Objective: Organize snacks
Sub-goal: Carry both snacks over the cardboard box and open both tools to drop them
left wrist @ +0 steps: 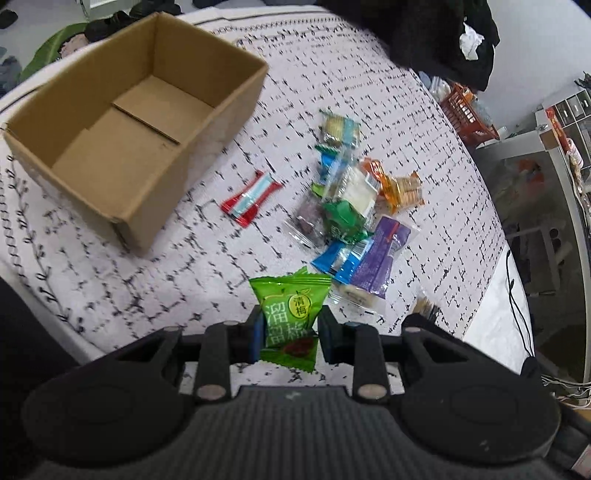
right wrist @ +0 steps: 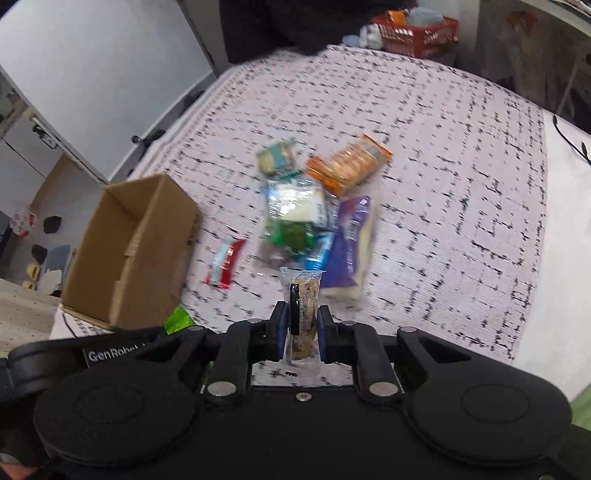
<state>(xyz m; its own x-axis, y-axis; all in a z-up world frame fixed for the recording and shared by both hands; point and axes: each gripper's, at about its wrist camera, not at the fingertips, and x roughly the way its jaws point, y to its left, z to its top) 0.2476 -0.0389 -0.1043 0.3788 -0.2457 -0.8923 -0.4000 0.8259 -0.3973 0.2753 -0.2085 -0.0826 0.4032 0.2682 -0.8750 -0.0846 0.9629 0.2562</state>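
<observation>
My left gripper (left wrist: 290, 325) is shut on a bright green plum-candy packet (left wrist: 290, 314), held above the patterned cloth. An open cardboard box (left wrist: 122, 122) with nothing inside lies up and to the left of it. A pile of snack packets (left wrist: 354, 206) sits beyond the fingers, with a red and blue wrapper (left wrist: 249, 199) lying apart near the box. My right gripper (right wrist: 302, 325) is shut on a clear-wrapped brown snack bar (right wrist: 303, 302), lifted over the cloth. The snack pile (right wrist: 314, 214) is ahead of it, and the cardboard box (right wrist: 136, 243) stands to its left.
A black-and-white patterned cloth (left wrist: 424, 184) covers the round surface. A red plastic basket (left wrist: 465, 114) stands past its far edge, also the red basket (right wrist: 417, 33) in the right wrist view. Dark clothing (left wrist: 424, 33) lies at the back. Shelving and cables stand at the right.
</observation>
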